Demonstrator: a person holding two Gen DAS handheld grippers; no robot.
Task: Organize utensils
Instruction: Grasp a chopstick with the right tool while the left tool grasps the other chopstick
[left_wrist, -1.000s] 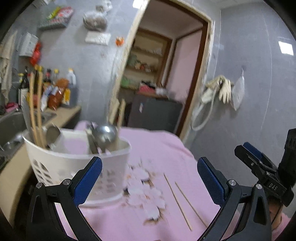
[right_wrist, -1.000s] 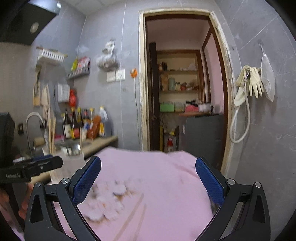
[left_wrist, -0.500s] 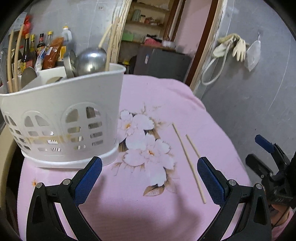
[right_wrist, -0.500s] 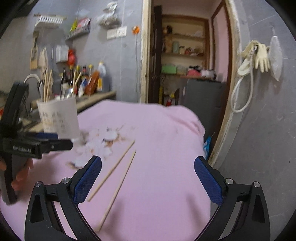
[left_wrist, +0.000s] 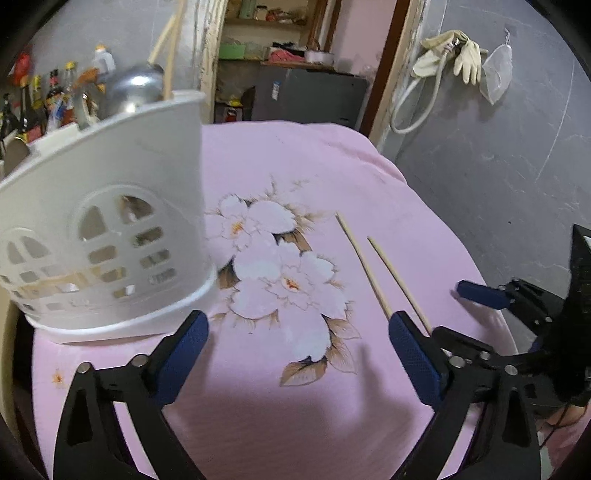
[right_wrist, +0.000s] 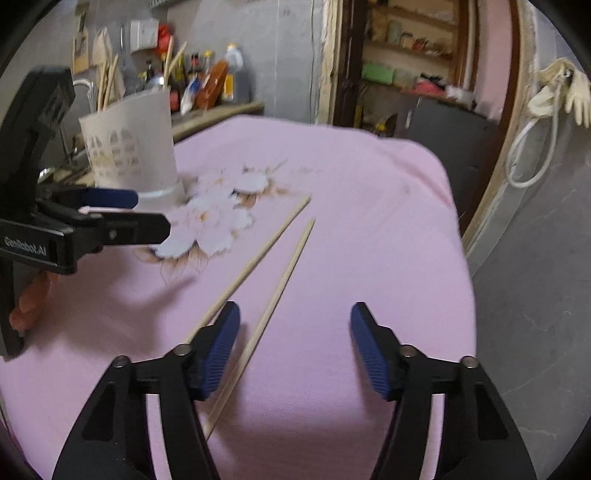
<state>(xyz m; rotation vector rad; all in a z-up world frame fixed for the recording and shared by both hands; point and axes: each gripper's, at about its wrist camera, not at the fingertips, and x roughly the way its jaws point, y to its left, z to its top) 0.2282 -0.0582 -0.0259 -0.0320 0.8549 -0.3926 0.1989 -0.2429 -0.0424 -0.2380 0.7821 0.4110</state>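
Observation:
Two wooden chopsticks (right_wrist: 258, 254) lie side by side on the pink flowered cloth (right_wrist: 369, 221). My right gripper (right_wrist: 295, 317) hangs low over their near ends. Its jaws are closing, the right-hand chopstick (right_wrist: 284, 280) lies between them beside the left pad, and no pad presses on it. The left-hand chopstick runs under that left finger. A white slotted utensil basket (left_wrist: 103, 229) holds a metal ladle (left_wrist: 133, 92), spoons and more chopsticks. My left gripper (left_wrist: 297, 332) is just right of the basket, its jaws wide but closing, with only cloth between them. The loose chopsticks (left_wrist: 364, 266) end by its right pad.
The table's right edge (right_wrist: 465, 258) drops to a grey floor. A counter with bottles (right_wrist: 207, 85) and a sink lies behind the basket. An open doorway with shelves (left_wrist: 280, 48) is at the back, and gloves and a hose (left_wrist: 454, 55) hang on the right wall.
Both grippers have come down and tipped toward the table. The right jaws have narrowed over the chopsticks. The basket now looms closer in the left wrist view.

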